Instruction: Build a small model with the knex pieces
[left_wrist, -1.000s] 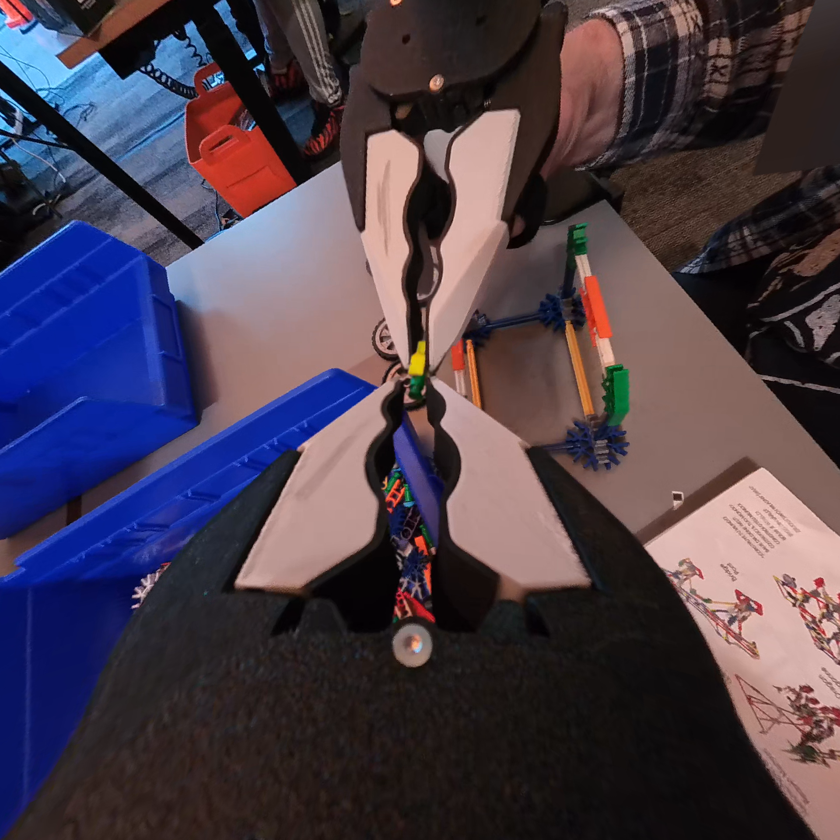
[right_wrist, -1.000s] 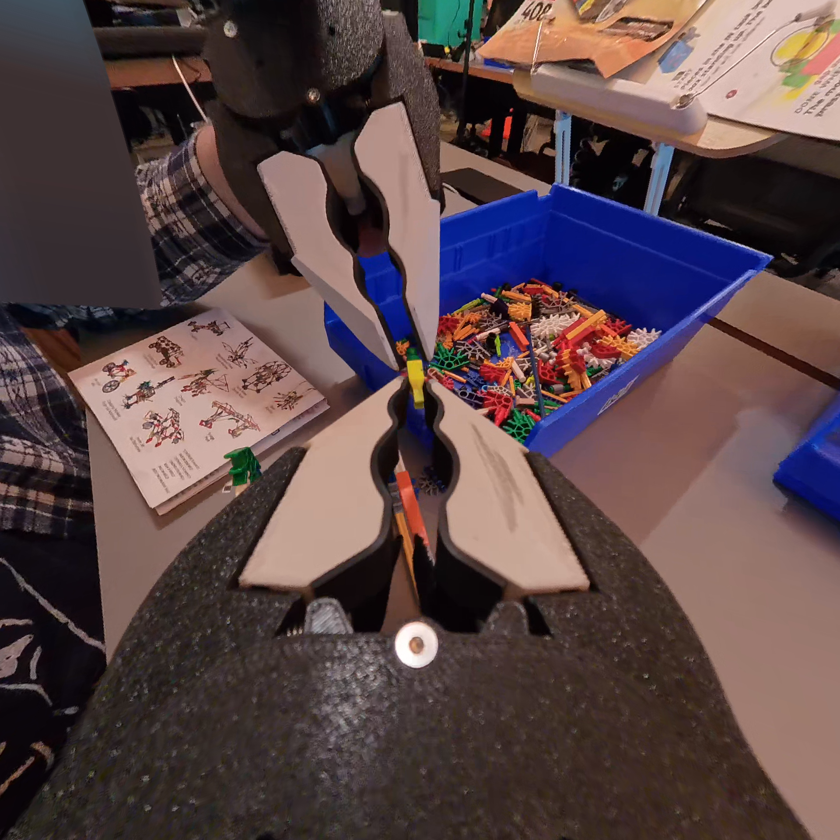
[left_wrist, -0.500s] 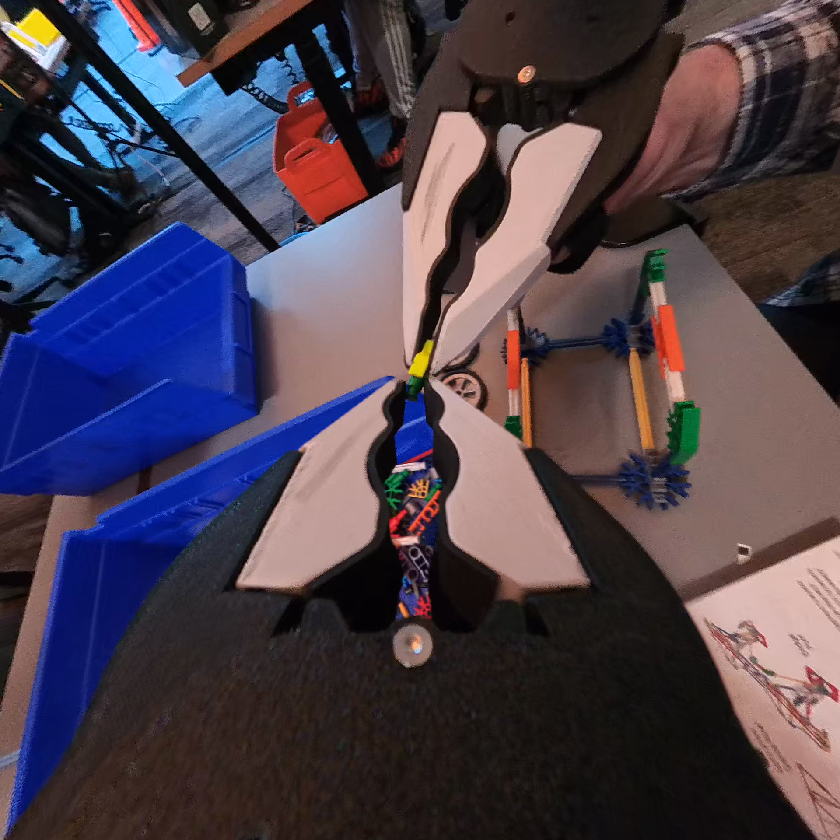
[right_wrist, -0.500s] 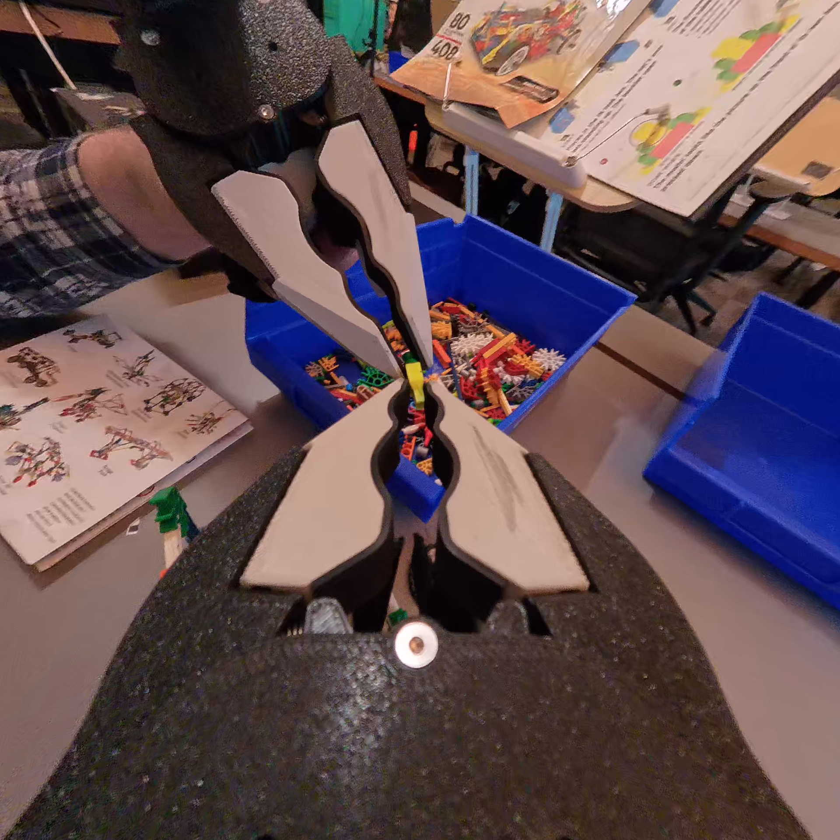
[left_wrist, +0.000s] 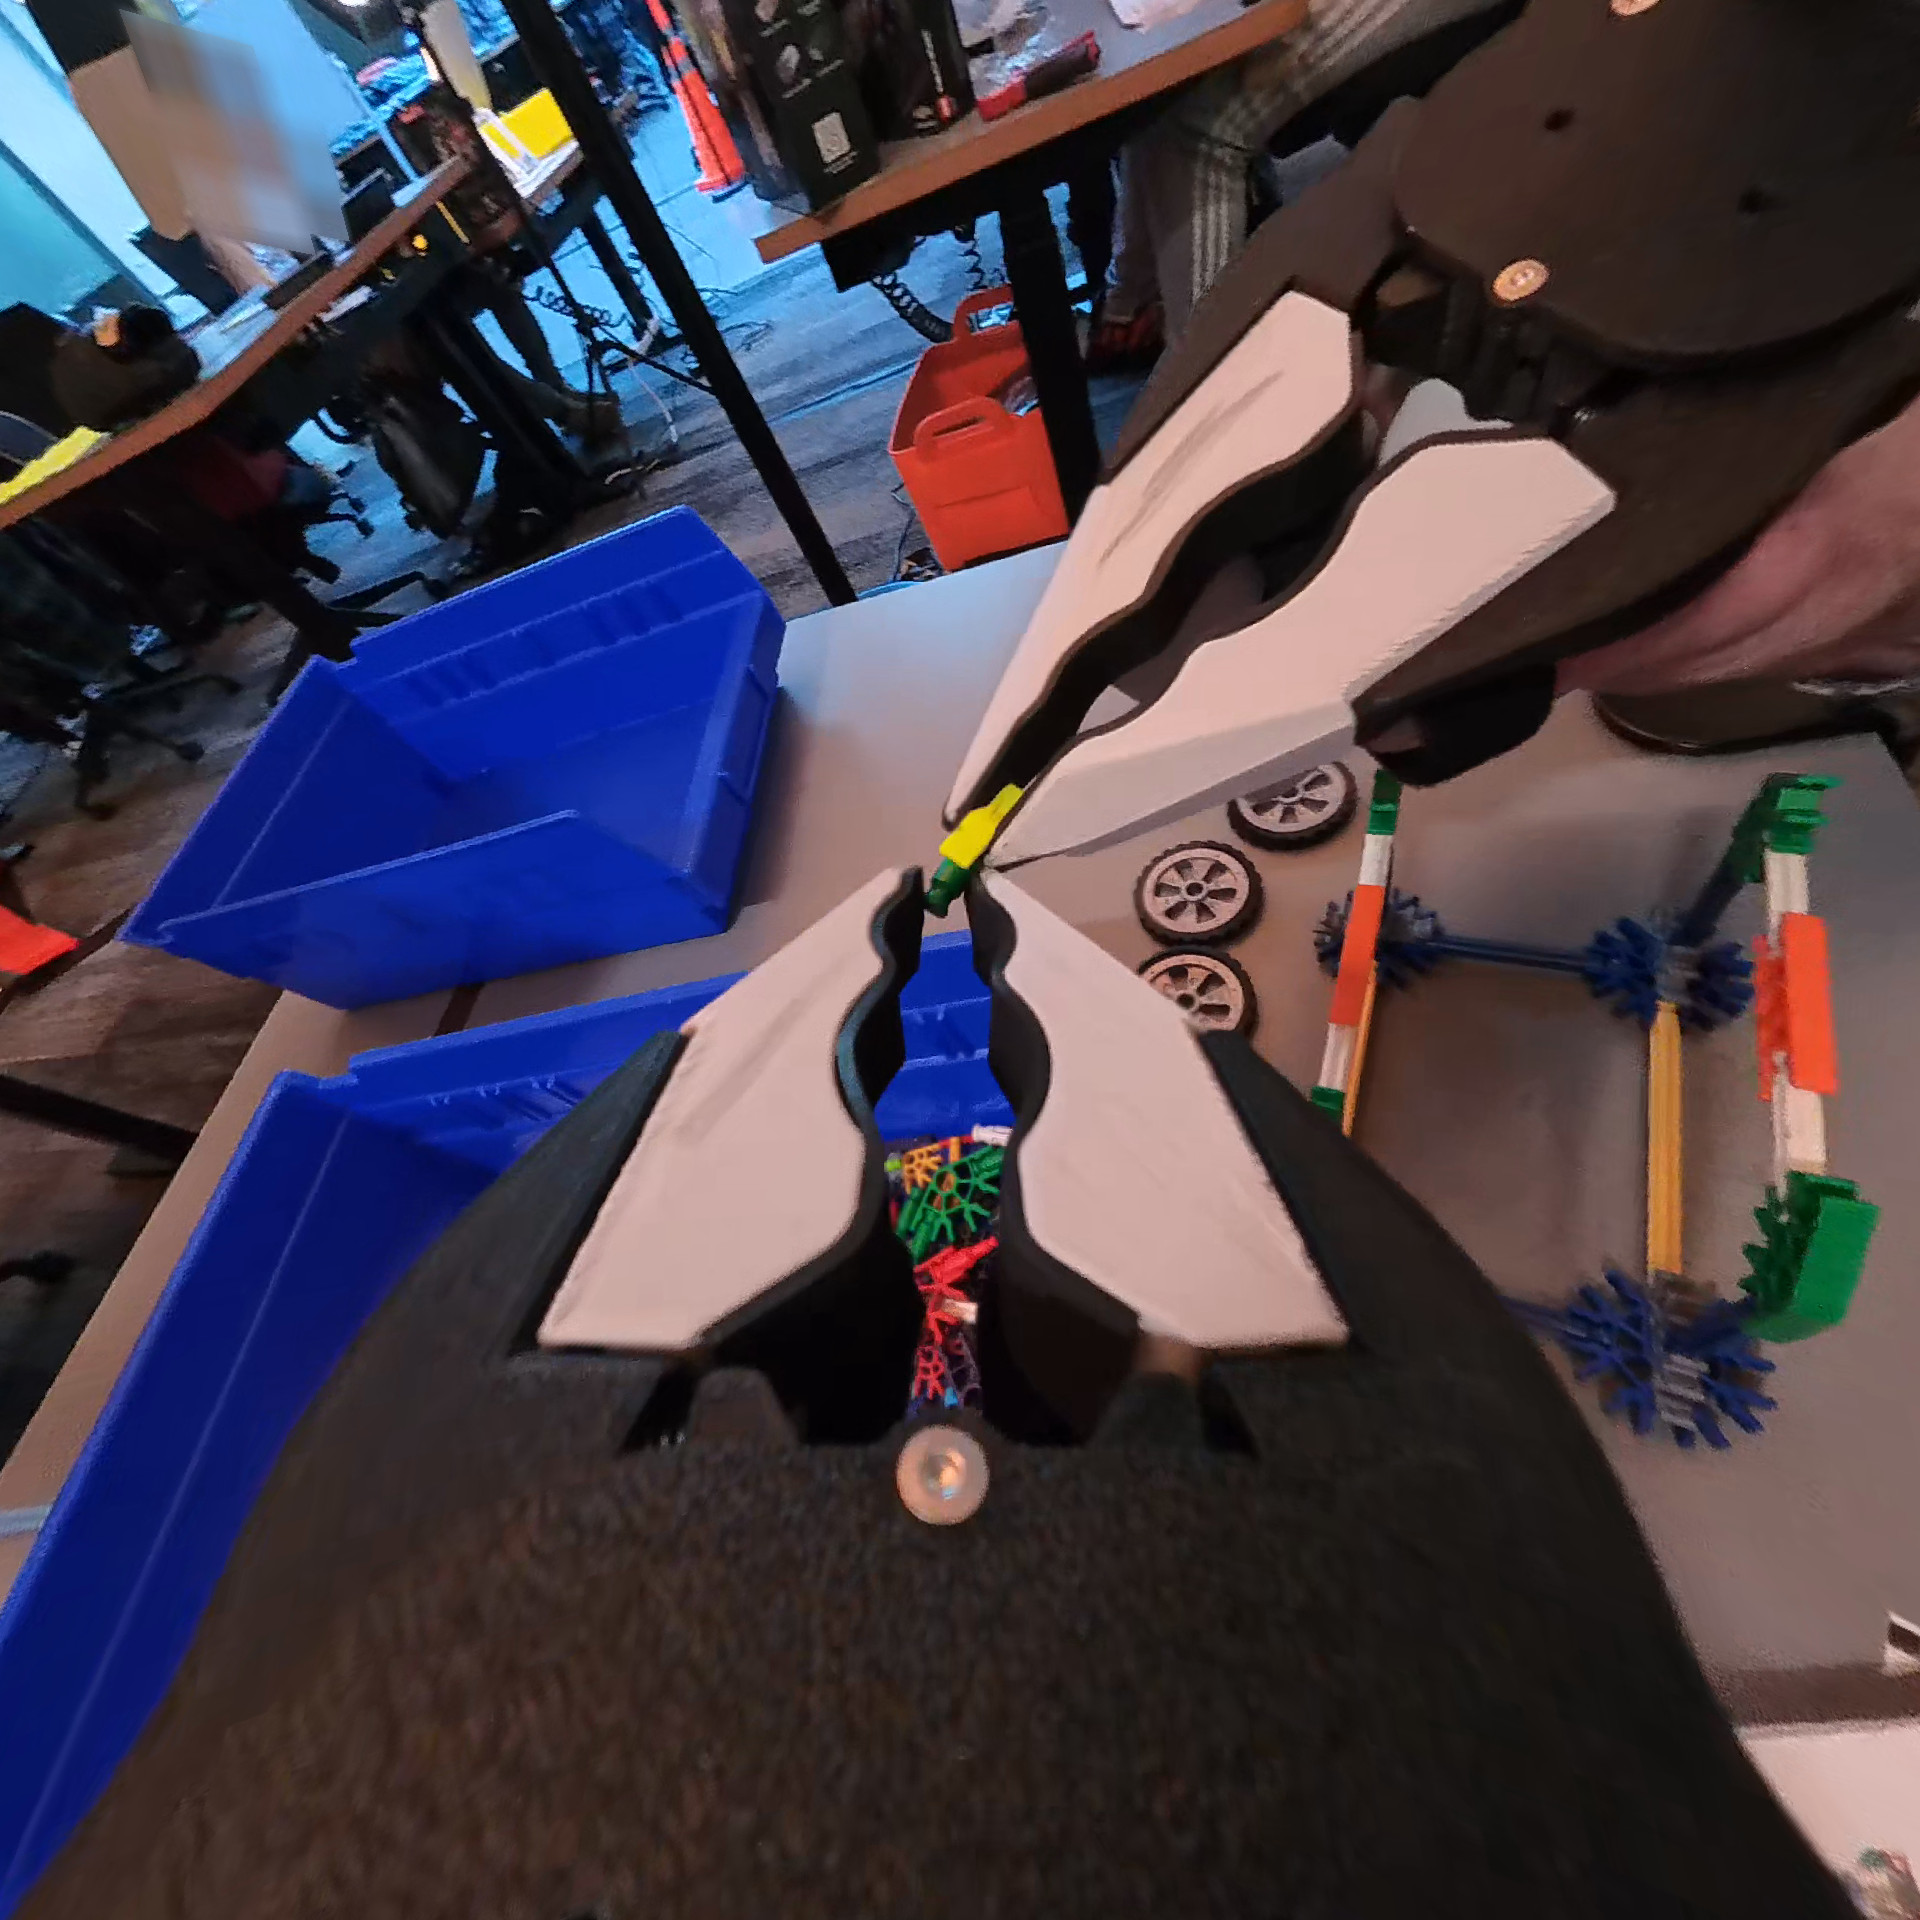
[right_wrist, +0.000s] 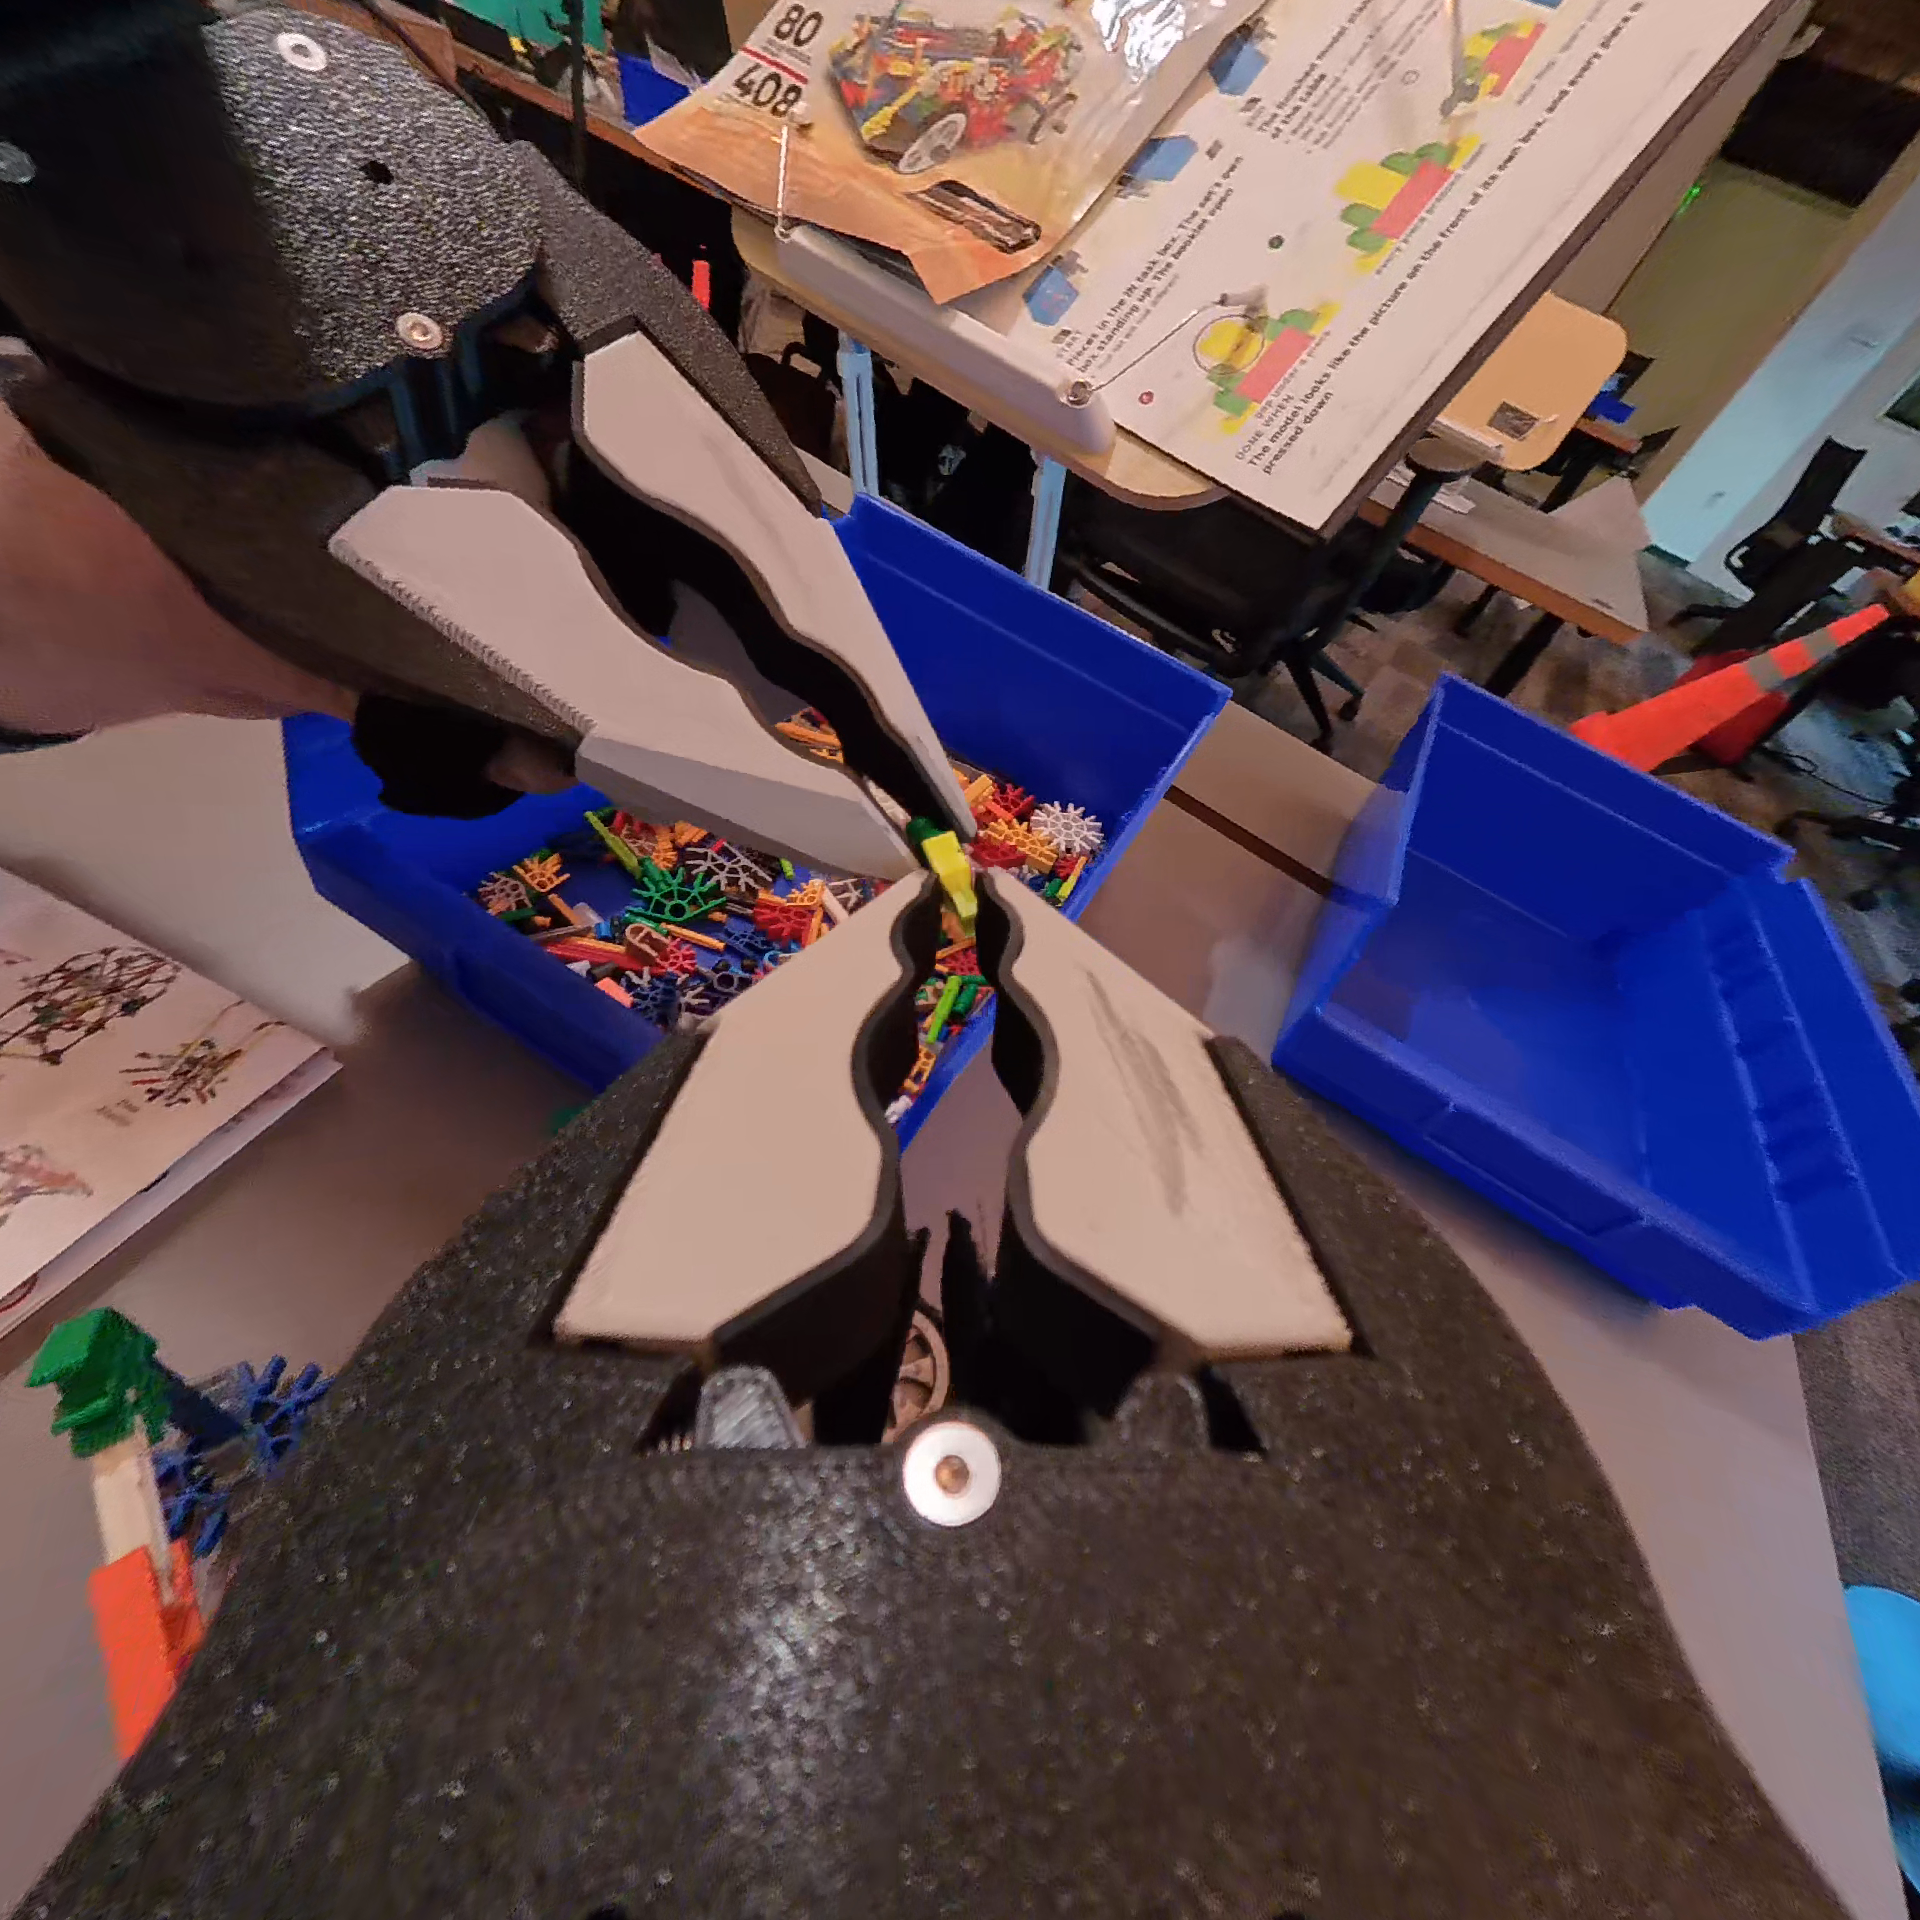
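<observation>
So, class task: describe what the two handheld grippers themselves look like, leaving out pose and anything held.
Each gripper, left gripper and right gripper, has a rounded black body with a grainy, speckled surface and a silver screw at its centre. Two flat pale grey fingers taper to points, edged inside with wavy black pads. No cables or sleeves are visible.

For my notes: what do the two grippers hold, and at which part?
Left gripper pinches the green piece; right gripper the joined yellow piece, each by its end.

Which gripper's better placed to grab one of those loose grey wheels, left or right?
Probably right. The right gripper hangs just over the wheels, while the left gripper sits above the parts bin. Both are shut on the yellow-green piece, so it must let go first.
</observation>
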